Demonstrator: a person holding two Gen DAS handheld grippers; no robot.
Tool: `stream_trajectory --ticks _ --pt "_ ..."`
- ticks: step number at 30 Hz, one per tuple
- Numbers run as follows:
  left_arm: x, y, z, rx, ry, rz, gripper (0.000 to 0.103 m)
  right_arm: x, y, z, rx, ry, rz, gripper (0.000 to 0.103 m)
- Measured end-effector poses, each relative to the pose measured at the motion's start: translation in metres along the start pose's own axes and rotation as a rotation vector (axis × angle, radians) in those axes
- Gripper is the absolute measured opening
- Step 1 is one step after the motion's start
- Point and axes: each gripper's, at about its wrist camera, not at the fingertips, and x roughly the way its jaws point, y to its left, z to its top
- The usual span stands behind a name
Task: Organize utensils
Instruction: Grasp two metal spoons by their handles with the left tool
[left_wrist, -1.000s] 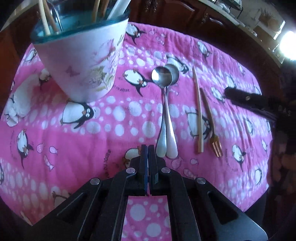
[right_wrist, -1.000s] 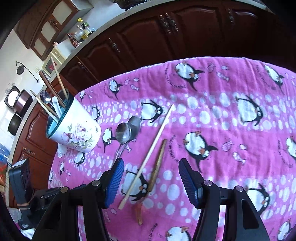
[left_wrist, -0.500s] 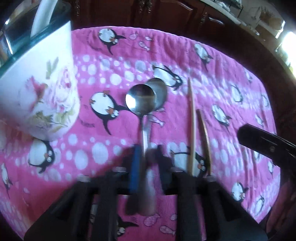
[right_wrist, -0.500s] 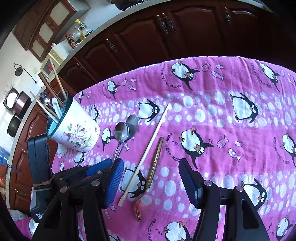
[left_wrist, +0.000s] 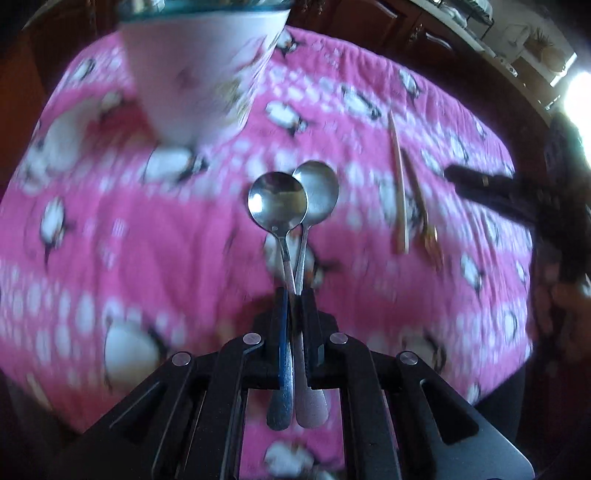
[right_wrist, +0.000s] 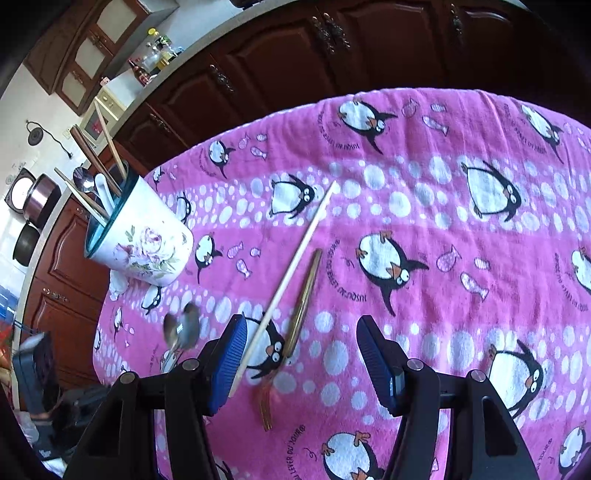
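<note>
Your left gripper has its jaws clamped on the handles of two metal spoons, bowls pointing forward, lifted off the pink penguin cloth that covers the surface. The floral utensil cup stands beyond the spoons, already stocked with chopsticks and spoons. Your right gripper hangs with jaws apart and empty above a pale chopstick and a gold fork, which lie side by side on the cloth, right of the cup.
</note>
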Motion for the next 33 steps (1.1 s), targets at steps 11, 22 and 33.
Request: stream_trajectory --ticks 11,22,33 --pt "-0.011 0.028 0.024 0.033 -0.093 0.003 0.028 0.004 -0.005 -0.001 -0.011 0.007 -0.008 0.060" --pt "0.014 0.037 0.058 0.201 -0.036 -0.055 0.033 0.034 0.008 0.023 -0.090 0.087 -0.054 0.038" --pt "0.026 0.011 0.070 0.403 0.056 -0.084 0.015 0.065 0.014 0.047 -0.140 0.145 -0.130 0.011"
